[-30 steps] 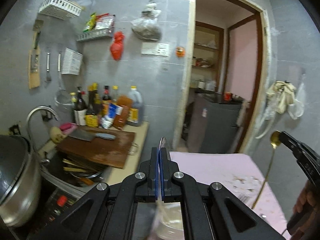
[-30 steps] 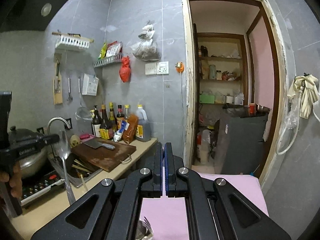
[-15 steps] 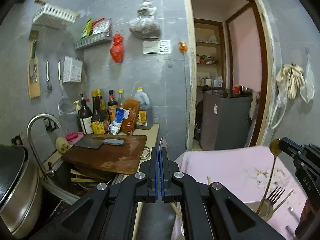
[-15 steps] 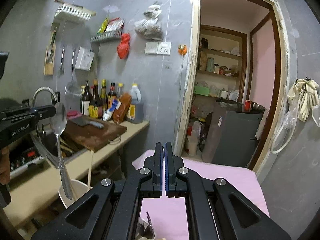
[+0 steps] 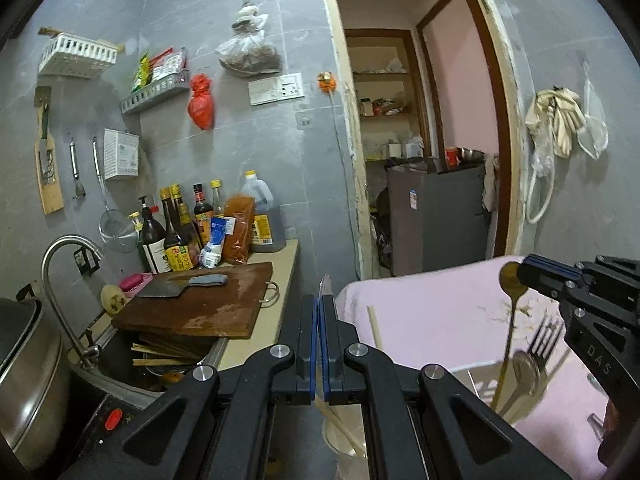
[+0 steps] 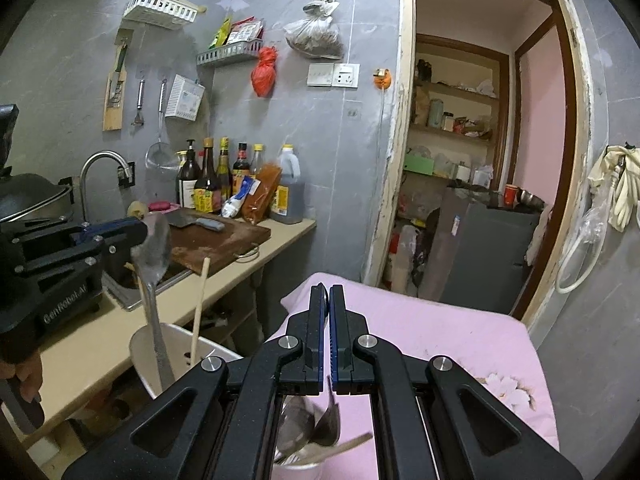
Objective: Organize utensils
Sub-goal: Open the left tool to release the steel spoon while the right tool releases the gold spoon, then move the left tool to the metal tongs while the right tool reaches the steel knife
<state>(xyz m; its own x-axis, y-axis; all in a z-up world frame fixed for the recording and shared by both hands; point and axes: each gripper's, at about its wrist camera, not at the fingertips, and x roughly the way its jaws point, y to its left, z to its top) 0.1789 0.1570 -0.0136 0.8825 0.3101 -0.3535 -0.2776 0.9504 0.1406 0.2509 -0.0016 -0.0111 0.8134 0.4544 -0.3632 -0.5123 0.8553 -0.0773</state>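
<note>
My left gripper (image 5: 320,304) is shut on the bowl of a silver spoon (image 6: 154,240). The spoon hangs handle-down inside a white cup (image 6: 176,352) that also holds a wooden chopstick (image 6: 200,300). In the right wrist view the left gripper (image 6: 138,230) shows at the left edge. My right gripper (image 6: 329,296) is shut on the bowl of a gold spoon (image 5: 512,284). Its thin handle reaches down into a metal cup (image 5: 516,396) holding a fork (image 5: 546,336) and another spoon. Both cups stand on the pink cloth-covered table (image 6: 440,328).
A counter (image 6: 100,344) on the left carries a wooden cutting board (image 5: 208,308) with a cleaver, bottles, a sink (image 5: 160,360) and a pot (image 5: 24,380). An open doorway (image 6: 480,160) lies beyond the table. A hand (image 6: 20,376) grips the left tool's handle.
Both grippers have come down over the table. The silver spoon's handle has gone into the white cup and the gold spoon's handle into the metal cup.
</note>
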